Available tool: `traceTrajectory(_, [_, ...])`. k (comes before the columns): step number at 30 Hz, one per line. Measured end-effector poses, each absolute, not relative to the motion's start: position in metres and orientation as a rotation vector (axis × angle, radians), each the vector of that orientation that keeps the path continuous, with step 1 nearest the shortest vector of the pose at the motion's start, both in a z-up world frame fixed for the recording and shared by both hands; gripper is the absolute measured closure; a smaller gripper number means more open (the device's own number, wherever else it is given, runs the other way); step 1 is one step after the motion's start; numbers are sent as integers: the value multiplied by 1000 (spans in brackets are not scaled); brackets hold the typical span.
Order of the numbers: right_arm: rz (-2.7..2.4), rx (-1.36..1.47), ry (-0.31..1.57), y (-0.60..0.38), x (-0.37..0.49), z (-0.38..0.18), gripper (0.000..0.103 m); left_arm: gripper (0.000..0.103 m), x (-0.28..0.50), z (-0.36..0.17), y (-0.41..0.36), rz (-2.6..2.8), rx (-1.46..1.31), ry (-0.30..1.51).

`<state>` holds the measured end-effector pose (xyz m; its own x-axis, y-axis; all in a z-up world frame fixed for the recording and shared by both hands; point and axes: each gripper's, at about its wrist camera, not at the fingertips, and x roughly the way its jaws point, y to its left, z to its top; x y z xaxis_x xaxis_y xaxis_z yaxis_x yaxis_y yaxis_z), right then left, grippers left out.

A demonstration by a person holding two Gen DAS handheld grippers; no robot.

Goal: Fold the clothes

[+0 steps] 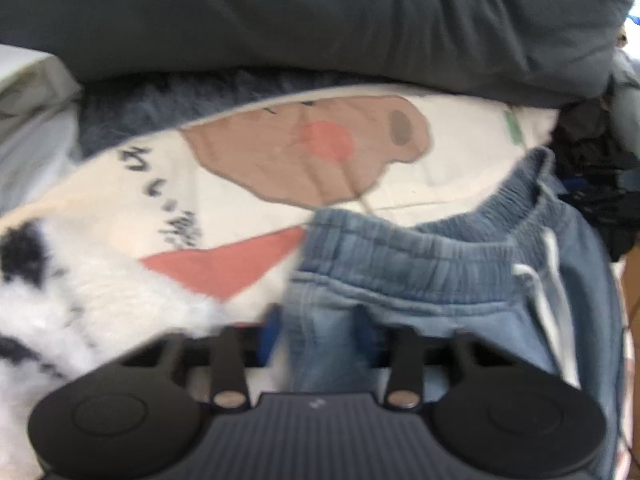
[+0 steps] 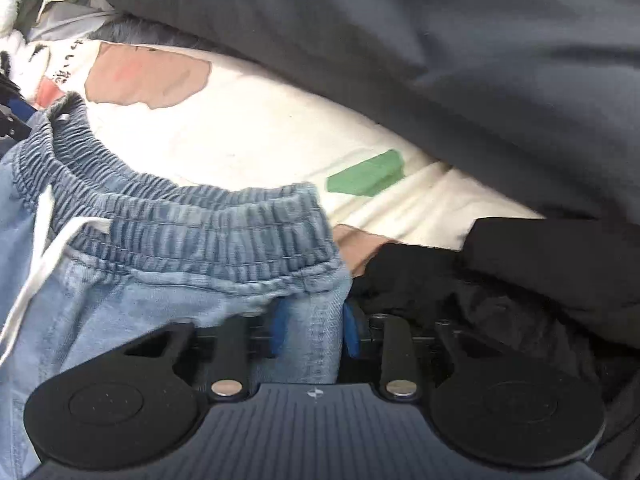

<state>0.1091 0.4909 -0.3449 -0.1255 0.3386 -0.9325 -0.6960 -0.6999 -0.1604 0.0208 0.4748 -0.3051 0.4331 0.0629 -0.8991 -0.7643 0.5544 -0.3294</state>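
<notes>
Left wrist view: my left gripper (image 1: 320, 332) is pinching the blue denim pants (image 1: 420, 280) just below the elastic waistband (image 1: 432, 248), at the garment's left edge, blue pads on either side of the fabric. The white drawstring (image 1: 548, 280) hangs at right. Behind the pants lies a cream printed cloth (image 1: 280, 168) with a brown-and-pink cartoon patch and black lettering. A fuzzy white-and-black fabric (image 1: 60, 300) sits at left, touching the cream cloth. A big dark grey garment (image 1: 320, 12) overhangs the top, blocking what lies beyond. Blurry overall.

Right wrist view: my right gripper (image 2: 312, 332) is clamped on the pants' other edge (image 2: 324, 320), seam running between the pads. The waistband curves off to the left, the drawstring beside it. A black garment (image 2: 500, 280) crowds in right beside the gripper. The cream cloth, with a green patch (image 2: 366, 178), lies behind, under the dark grey garment.
</notes>
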Motion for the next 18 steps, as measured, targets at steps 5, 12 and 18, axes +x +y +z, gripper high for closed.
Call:
traceTrajectory(5, [1851, -1341, 386, 485, 110, -324, 101, 97, 10, -285, 474, 650, -847, 928])
traceTrajectory(12, [1812, -1208, 301, 479, 105, -282, 101, 98, 1, -230, 467, 731, -766, 792])
traceTrajectory(18, [1801, -1129, 279, 501, 91, -258, 101, 98, 5, -210, 493, 808, -768, 732])
